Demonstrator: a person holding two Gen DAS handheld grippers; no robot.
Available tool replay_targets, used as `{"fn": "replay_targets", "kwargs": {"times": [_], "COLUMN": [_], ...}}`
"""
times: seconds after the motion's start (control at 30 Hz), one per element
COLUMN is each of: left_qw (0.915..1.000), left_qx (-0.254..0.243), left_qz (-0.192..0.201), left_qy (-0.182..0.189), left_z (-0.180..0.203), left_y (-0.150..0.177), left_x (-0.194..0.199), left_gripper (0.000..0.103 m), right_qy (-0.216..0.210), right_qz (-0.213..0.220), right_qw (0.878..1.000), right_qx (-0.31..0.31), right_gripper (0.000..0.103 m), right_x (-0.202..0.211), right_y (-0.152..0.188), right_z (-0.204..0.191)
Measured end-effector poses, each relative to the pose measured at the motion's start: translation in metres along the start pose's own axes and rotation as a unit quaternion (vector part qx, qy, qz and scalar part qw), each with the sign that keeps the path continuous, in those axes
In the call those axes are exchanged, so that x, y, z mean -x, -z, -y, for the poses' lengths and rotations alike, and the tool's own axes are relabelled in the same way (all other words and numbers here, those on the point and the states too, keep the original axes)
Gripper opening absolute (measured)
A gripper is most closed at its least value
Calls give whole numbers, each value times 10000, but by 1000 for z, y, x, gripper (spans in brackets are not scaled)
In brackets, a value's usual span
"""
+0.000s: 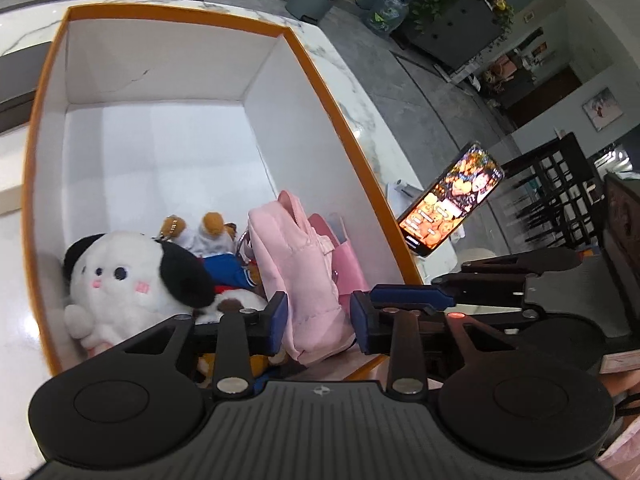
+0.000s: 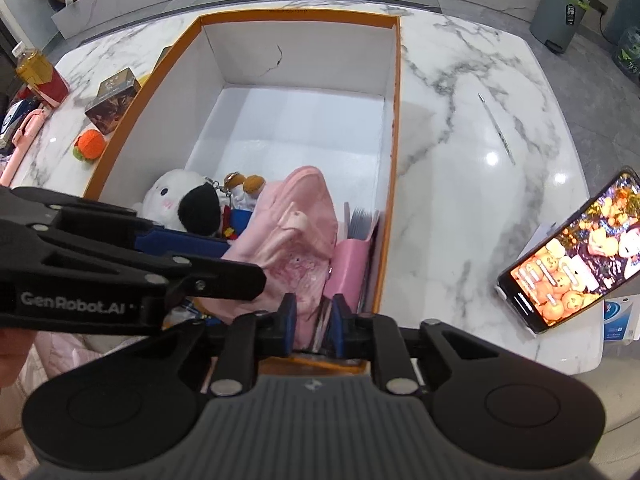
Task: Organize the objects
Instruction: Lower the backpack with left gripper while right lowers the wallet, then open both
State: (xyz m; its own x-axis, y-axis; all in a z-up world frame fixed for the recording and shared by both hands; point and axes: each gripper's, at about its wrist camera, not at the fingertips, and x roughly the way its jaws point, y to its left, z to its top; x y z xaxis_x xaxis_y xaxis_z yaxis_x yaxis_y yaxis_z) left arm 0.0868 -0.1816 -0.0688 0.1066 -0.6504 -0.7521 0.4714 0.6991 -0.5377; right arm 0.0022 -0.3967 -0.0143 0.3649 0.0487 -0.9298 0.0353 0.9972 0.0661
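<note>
A large orange-rimmed box with white walls stands on the marble table. At its near end lie a white plush dog with black ears, a small brown-pawed keychain toy, a pink mini backpack and a pink holder. My left gripper is open, its jaws on either side of the backpack's lower part. My right gripper is shut on the backpack's near edge. The left gripper's arm also shows in the right wrist view.
A lit phone leans on a stand right of the box. A pen lies on the marble. Left of the box are an orange knitted ball, a dark printed box, a drink bottle. Dark chairs stand beyond the table.
</note>
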Motion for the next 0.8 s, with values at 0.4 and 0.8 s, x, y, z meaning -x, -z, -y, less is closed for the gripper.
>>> {"fn": "replay_targets", "kwargs": {"times": [0.4,0.8], "left_qw": [9942,9873], "left_qx": [-659,-1386], "left_qz": [-267,-558], "left_qy": [-808,-540], "left_z": [27,49], "left_y": [-3,5], "left_x": [-18,-26], "left_gripper": [35,28], "right_qy": [179,56], "right_qz": [108,525], "right_qw": [9977,9981], "right_qx": [640,302], "right_gripper": [17,11], "right_x": [7,39], "right_y": [6,0], "right_z": [-9,6]}}
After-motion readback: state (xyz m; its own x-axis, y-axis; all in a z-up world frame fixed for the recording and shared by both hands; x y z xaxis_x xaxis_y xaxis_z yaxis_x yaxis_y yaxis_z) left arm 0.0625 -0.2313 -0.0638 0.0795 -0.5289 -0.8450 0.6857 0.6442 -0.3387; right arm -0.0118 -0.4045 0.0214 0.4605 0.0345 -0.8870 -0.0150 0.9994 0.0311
